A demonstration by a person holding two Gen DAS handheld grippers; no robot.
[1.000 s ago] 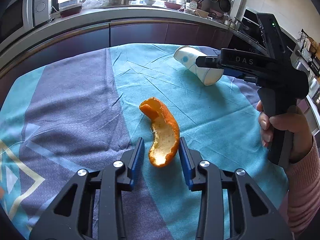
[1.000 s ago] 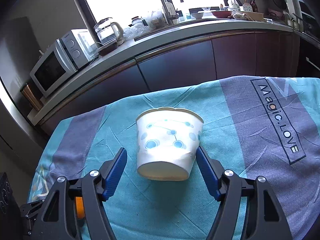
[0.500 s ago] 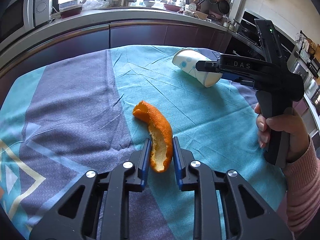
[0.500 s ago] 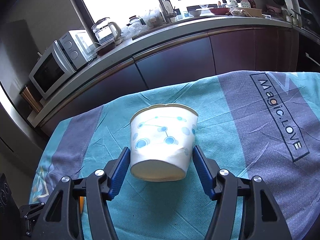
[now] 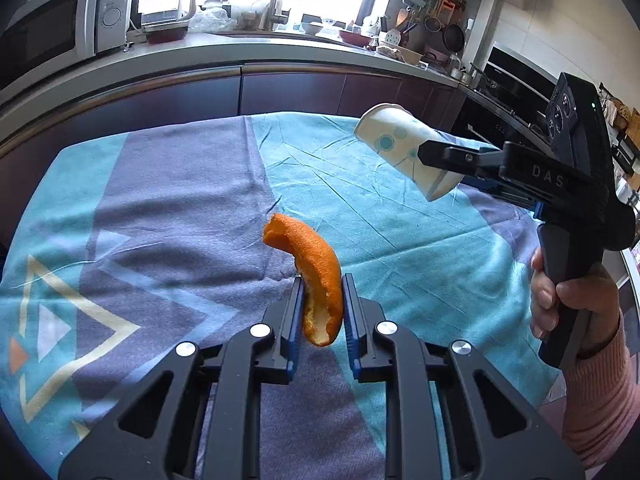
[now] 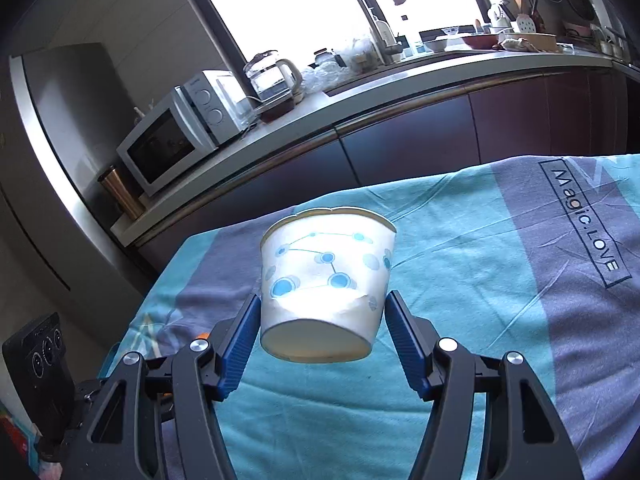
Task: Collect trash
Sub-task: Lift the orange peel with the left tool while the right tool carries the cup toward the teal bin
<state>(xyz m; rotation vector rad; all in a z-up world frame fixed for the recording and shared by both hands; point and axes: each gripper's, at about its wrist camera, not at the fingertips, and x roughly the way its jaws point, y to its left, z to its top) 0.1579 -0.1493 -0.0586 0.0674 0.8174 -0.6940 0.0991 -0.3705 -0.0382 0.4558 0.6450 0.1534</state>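
Note:
A curved strip of orange peel (image 5: 294,240) stands up between the blue pads of my left gripper (image 5: 322,282). Its jaws are closing and the pads press on the peel's lower half, holding it just above the teal and grey tablecloth (image 5: 160,200). A white paper cup (image 6: 328,248) with blue dots lies on its side in my right gripper (image 6: 322,300), base toward the camera, both pads against its walls, lifted off the cloth. In the left wrist view the same cup (image 5: 394,140) hangs at the right in the right gripper (image 5: 430,164), which a hand (image 5: 568,300) in a pink sleeve holds.
Behind the table runs a dark kitchen counter (image 5: 280,52) with a microwave (image 6: 180,132), a glass kettle (image 6: 272,76) and a sink tap (image 6: 372,8). The cloth's far edge (image 5: 240,120) drops toward the cabinets. The left gripper's black body (image 6: 36,364) shows at the lower left.
Both grippers closed on their objects and rose: the left took hold of the orange peel and lifted it off the cloth, the right squeezed the cup and raised it.

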